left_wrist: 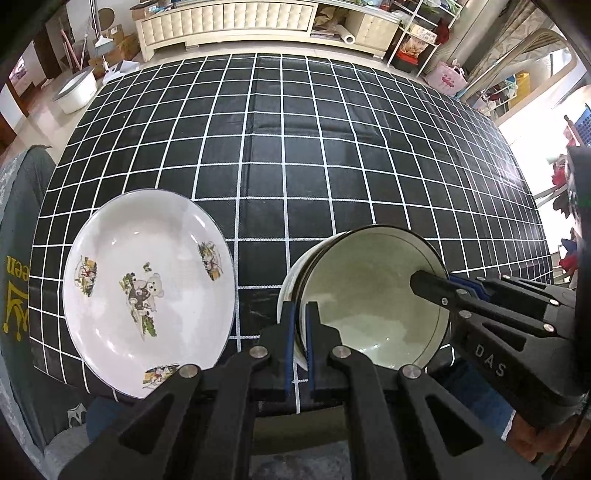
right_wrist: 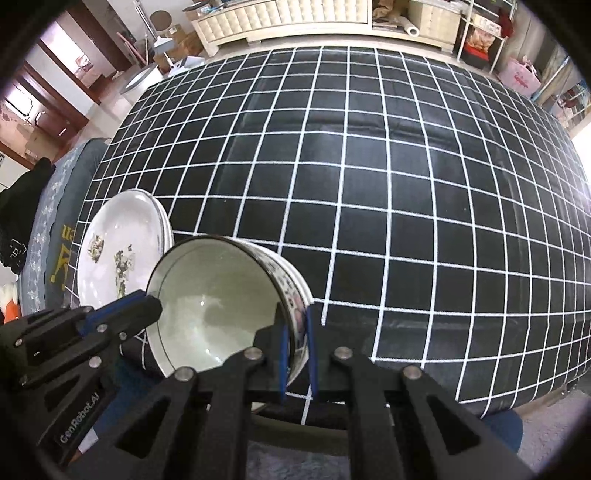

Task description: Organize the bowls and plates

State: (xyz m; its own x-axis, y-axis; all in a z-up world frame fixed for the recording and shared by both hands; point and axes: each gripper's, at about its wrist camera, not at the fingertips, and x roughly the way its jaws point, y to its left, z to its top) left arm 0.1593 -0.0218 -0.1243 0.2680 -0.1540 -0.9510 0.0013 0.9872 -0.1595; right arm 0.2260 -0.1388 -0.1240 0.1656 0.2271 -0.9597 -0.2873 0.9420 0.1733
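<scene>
A table covered with a black cloth (left_wrist: 295, 147) crossed by a white grid fills most of both views, seen from above and close to its near edge. Two sets of black tongs with blue pads are clamped on the rim of the same bowl (left_wrist: 369, 295), one on each side. The left tongs (left_wrist: 300, 332) pinch the bowl's left wall, one pad inside and one outside, closed tight on it. The right tongs (right_wrist: 296, 347) do the same on the opposite wall, where a dark flowered pattern shows on the outside of the bowl; they too are closed on the rim. The bowl is pale and glossy inside, with a dark line around its lip, and it sits near the near edge of the table, a little right of the middle. In the left view a second pale rim shows just outside and beneath it, as if another dish were nested there; the pictures do not show whether the bowl rests on it or is raised clear. Just to the left, close to the near left corner of the table, lies a white plate (left_wrist: 147, 284) printed with a small bear in the centre and pictures around its border. In the right view a second rim under it suggests a stack. Plate and bowl are near each other but apart. Beyond the far edge stands a pale padded cabinet (left_wrist: 225, 18) and open shelves (left_wrist: 417, 37) with household clutter.
</scene>
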